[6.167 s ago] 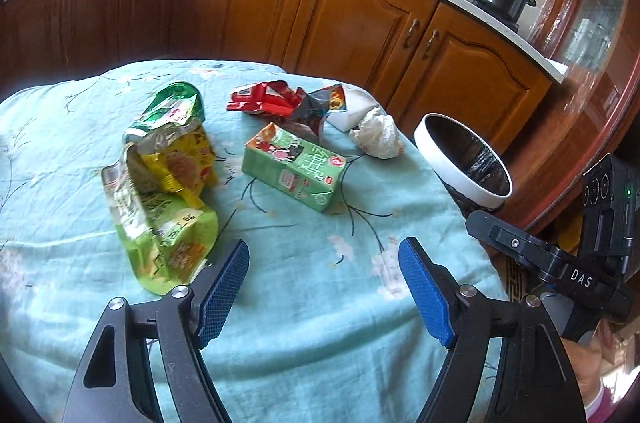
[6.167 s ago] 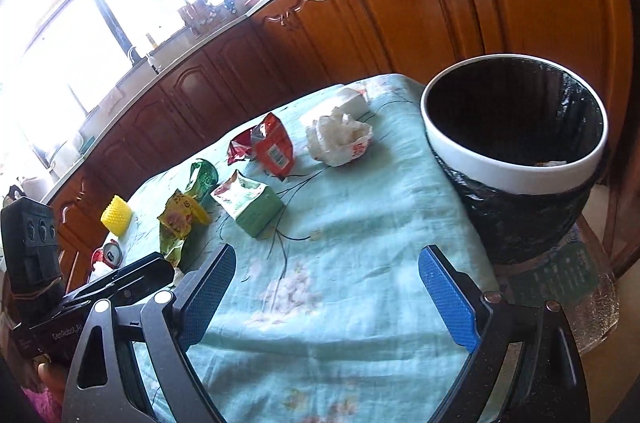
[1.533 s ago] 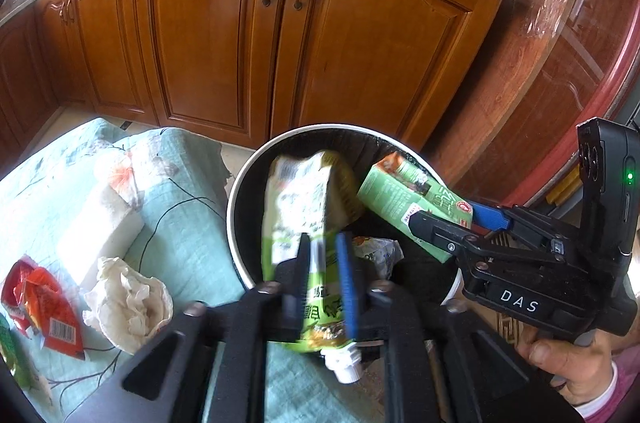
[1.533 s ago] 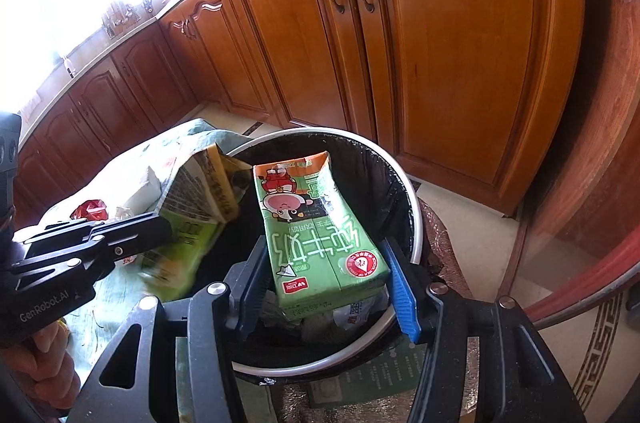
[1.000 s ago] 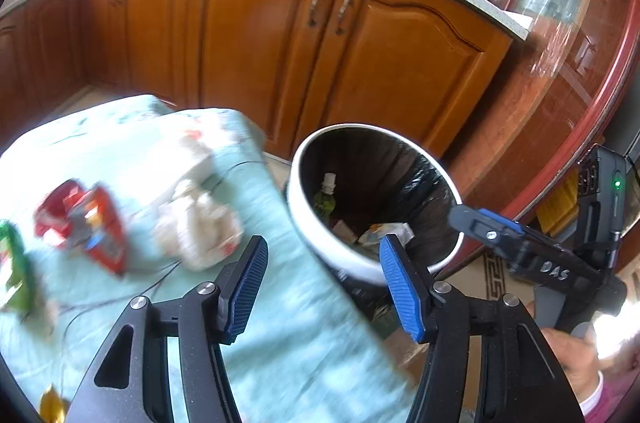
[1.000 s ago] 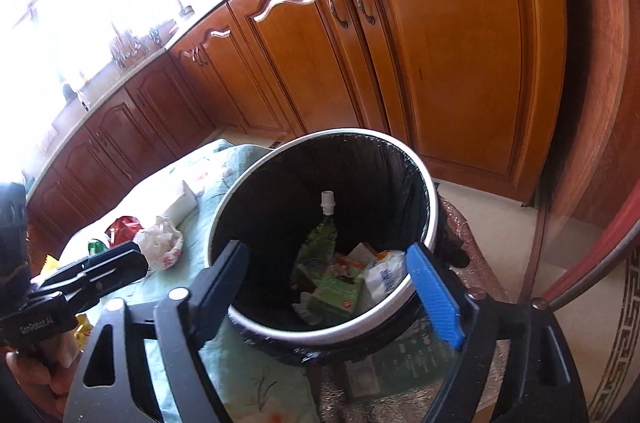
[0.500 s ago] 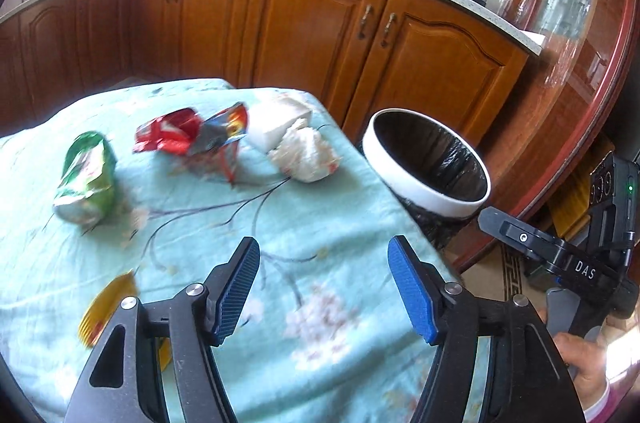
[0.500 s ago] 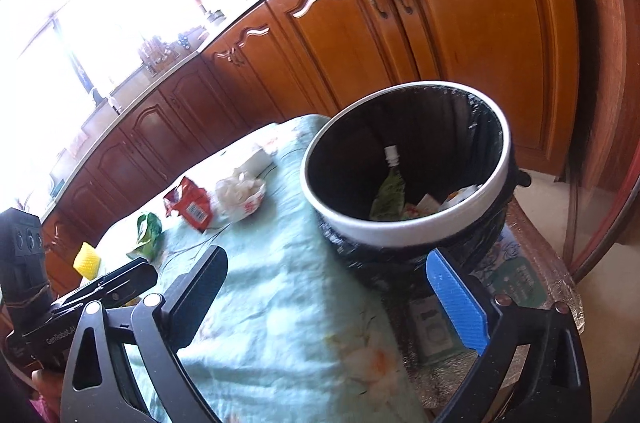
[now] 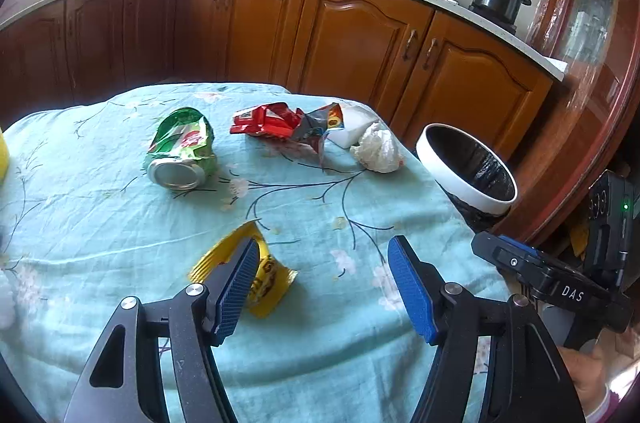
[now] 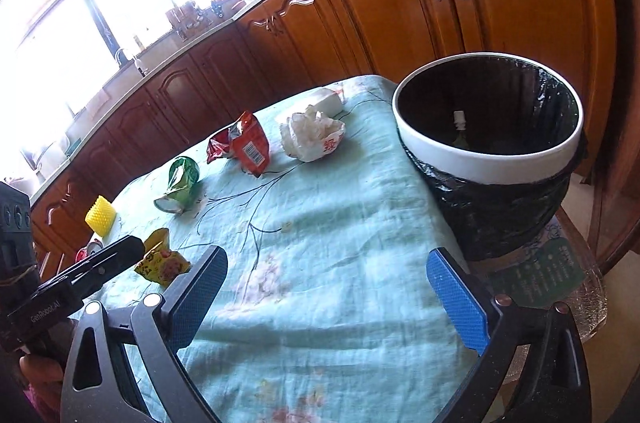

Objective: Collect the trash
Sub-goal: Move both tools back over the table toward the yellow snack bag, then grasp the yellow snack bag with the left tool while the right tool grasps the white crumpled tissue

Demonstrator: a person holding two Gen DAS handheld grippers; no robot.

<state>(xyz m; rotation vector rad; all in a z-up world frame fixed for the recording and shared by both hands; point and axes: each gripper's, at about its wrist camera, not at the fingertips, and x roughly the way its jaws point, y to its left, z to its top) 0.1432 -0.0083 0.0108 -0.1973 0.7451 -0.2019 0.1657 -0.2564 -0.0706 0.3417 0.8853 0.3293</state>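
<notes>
My left gripper is open and empty above the near part of the table, its left finger over a yellow snack wrapper. A crushed green can, a red wrapper and a crumpled white bag lie farther back. The white-rimmed bin with a black liner stands off the table's right edge. My right gripper is open and empty over the table's near right part, left of the bin. The right wrist view also shows the wrapper, can, red wrapper and bag.
The table has a light blue floral cloth. A white tissue pack lies behind the bag. A yellow textured object and a red can sit at the table's far left. Wooden cabinets run behind.
Both grippers have dropped their trash into the bin, opened and drawn back from it over the table. The yellow wrapper now lies under my left gripper.
</notes>
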